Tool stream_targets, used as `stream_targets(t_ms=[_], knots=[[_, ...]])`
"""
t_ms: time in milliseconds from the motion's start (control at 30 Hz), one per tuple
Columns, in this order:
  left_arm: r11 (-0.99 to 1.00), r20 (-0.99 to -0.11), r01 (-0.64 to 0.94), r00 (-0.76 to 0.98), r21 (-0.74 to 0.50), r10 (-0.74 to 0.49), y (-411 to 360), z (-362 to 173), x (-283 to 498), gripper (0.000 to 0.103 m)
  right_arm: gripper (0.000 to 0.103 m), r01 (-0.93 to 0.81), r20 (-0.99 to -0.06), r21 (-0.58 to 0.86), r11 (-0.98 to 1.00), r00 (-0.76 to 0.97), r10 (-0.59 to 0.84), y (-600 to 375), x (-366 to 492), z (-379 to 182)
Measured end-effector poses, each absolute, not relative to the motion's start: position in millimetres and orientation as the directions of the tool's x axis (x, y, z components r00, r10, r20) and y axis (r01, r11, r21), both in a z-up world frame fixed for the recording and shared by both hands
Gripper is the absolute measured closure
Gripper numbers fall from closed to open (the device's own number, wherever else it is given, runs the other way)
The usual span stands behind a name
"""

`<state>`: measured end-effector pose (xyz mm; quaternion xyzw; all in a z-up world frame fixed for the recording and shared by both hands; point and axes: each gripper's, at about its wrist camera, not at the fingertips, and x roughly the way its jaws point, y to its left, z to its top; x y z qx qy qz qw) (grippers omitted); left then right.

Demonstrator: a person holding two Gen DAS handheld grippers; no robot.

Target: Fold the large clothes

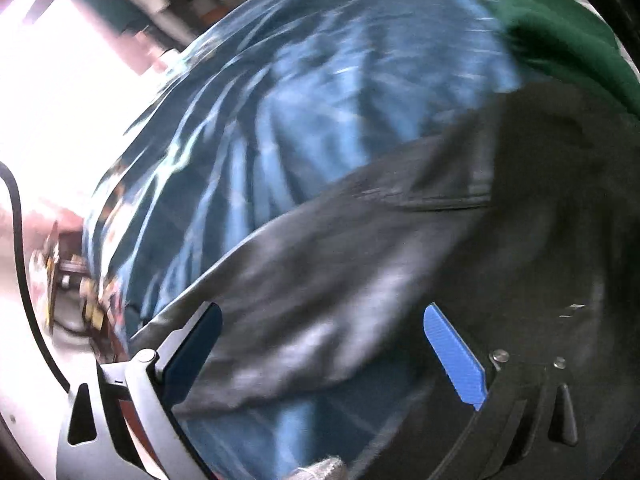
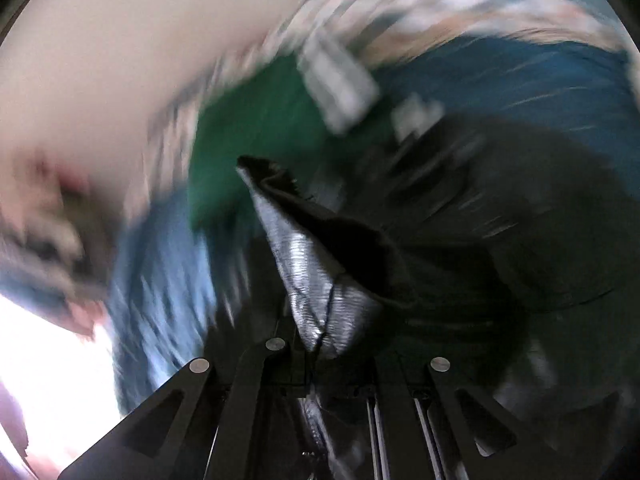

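Note:
A large black garment (image 1: 360,264) lies spread over a blue patterned bedsheet (image 1: 320,92). My left gripper (image 1: 320,344) is open just above the garment, with its blue pads (image 1: 452,348) apart and nothing between them. In the right wrist view my right gripper (image 2: 320,336) is shut on a bunched edge of the black garment (image 2: 480,240); a grey ribbed cuff or hem (image 2: 308,280) sticks up out of the closed jaws. The view is blurred by motion.
A green cloth (image 1: 560,40) lies at the far right of the bed, also in the right wrist view (image 2: 256,132). The bed's left edge borders a bright floor with clutter (image 1: 72,272). A black cable (image 1: 20,240) hangs at left.

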<state>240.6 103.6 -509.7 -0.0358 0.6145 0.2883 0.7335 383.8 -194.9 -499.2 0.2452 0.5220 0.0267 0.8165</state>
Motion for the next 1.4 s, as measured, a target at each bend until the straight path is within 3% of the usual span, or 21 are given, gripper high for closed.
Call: stream_targets(t_ms=[133,167,200,267,300,433,567,667,733,800,867,933,1100,1233,1300,1400], knots=[[0.801,-0.930,-0.516,0.023,0.303,0.366,138.6,-518.7,211.9,0.000,0.090,0.024,-0.947,0.253,0.967,0.212,0.243,-103.6,399.2,-574.0],[0.798,-0.934,-0.524,0.013,0.297,0.356,142.6,-519.4,204.2,0.000,0.081,-0.015,-0.951,0.216,0.976,0.222,0.213,-94.0,397.7,-572.3],[0.792,-0.942,-0.540,-0.006,0.284,0.335,148.9,-519.9,193.8,0.000,0.061,-0.035,-0.943,0.250,0.968,0.218,0.252,-91.8,399.9,-566.1],[0.776,-0.967,-0.591,-0.031,0.221,0.251,162.0,-518.8,169.8,0.000,0.033,-0.015,-0.893,0.420,0.908,0.171,0.416,-103.9,393.8,-549.6],[0.760,-0.977,-0.621,-0.043,0.189,0.208,169.2,-518.9,156.0,0.000,0.031,-0.002,-0.874,0.459,0.888,0.176,0.452,-109.6,384.4,-542.0],[0.649,-1.000,-0.760,0.003,-0.008,-0.009,191.6,-525.7,98.9,0.000,0.030,0.073,-0.854,0.502,0.861,0.198,0.481,-156.0,352.9,-504.3],[0.465,-0.967,-0.859,0.122,-0.215,-0.222,206.8,-559.8,65.8,0.001,0.030,0.189,-0.883,0.466,0.865,0.166,0.439,-210.7,311.0,-496.9],[0.281,-0.923,-0.893,0.278,-0.350,-0.267,227.7,-583.8,59.6,0.001,0.030,0.244,-0.905,0.426,0.871,0.125,0.407,-240.6,290.2,-506.6],[0.177,-0.922,-0.915,0.327,-0.364,-0.205,250.8,-592.0,63.1,0.002,0.030,0.273,-0.916,0.401,0.875,0.103,0.387,-250.6,284.1,-516.3],[0.135,-0.947,-0.939,0.303,-0.316,-0.108,268.5,-590.8,70.0,0.021,0.030,0.288,-0.921,0.389,0.875,0.097,0.377,-255.8,278.1,-519.6],[0.182,-0.981,-0.966,0.192,-0.186,0.018,290.9,-582.3,89.1,0.073,0.030,0.297,-0.924,0.380,0.876,0.088,0.371,-248.3,271.9,-524.4],[0.236,-0.974,-0.957,0.199,-0.169,0.109,308.1,-568.7,105.8,0.093,0.030,0.295,-0.932,0.360,0.885,0.074,0.354,-231.5,269.8,-528.8],[0.325,-0.874,-0.872,0.443,-0.367,0.201,347.2,-512.6,141.3,0.095,0.030,0.246,-0.957,0.287,0.926,0.042,0.286,-193.0,273.1,-527.7],[0.350,-0.858,-0.835,0.495,-0.424,0.140,362.0,-535.4,167.5,0.094,0.030,0.256,-0.949,0.308,0.917,0.018,0.314,-169.8,282.9,-532.5],[0.324,-0.866,-0.838,0.491,-0.439,0.097,364.1,-552.1,170.8,0.090,0.030,0.245,-0.954,0.293,0.924,0.014,0.298,-159.3,289.3,-533.9],[0.251,-0.847,-0.822,0.531,-0.511,0.017,354.2,-571.9,161.6,0.073,0.030,0.243,-0.961,0.270,0.932,0.004,0.278,-148.5,301.1,-537.2]])
